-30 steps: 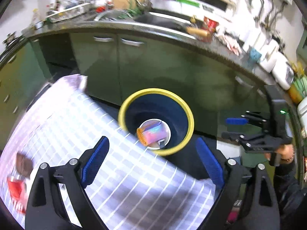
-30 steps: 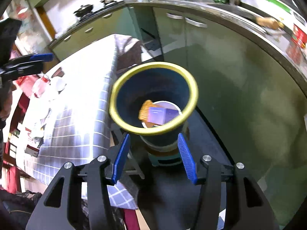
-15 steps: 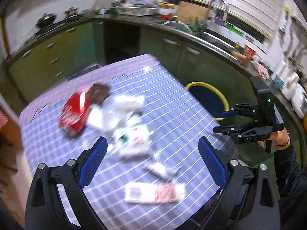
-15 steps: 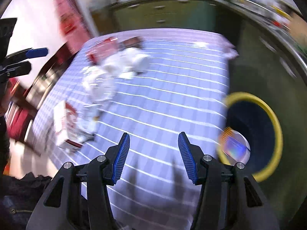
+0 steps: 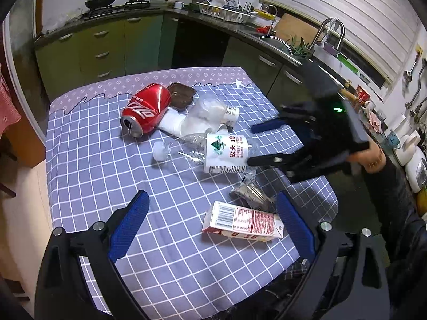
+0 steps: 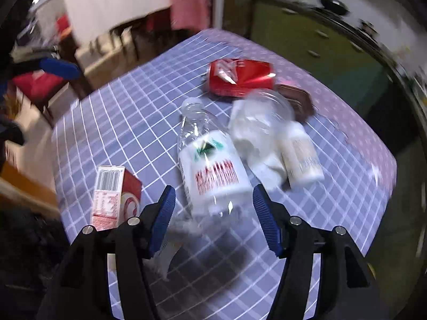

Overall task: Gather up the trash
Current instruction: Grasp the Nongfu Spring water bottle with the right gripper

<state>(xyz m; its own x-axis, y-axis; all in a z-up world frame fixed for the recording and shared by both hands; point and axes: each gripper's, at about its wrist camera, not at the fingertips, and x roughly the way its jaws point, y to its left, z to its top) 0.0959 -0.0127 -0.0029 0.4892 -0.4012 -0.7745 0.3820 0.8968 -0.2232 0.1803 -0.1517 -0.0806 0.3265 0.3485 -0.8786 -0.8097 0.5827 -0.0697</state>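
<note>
Trash is lying scattered on a bench (image 5: 88, 165) wearing a blue checked cloth, green kitchen cabinets (image 5: 106, 50) standing behind: crushed can (image 5: 146, 109), clear bottle (image 5: 213, 152), carton (image 5: 241, 224). Both hand-held grippers, left (image 5: 213, 229) and right (image 6: 213, 213), are hovering with fingers apart, empty.

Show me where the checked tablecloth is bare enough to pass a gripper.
Bare cloth: the wide stretch left of the crushed red soda can and clear plastic water bottle, running to the table's left edge, and the near strip before the left gripper. Crowded: the far middle and right, where can, bottle, red-and-white carton and right gripper cluster.
</note>
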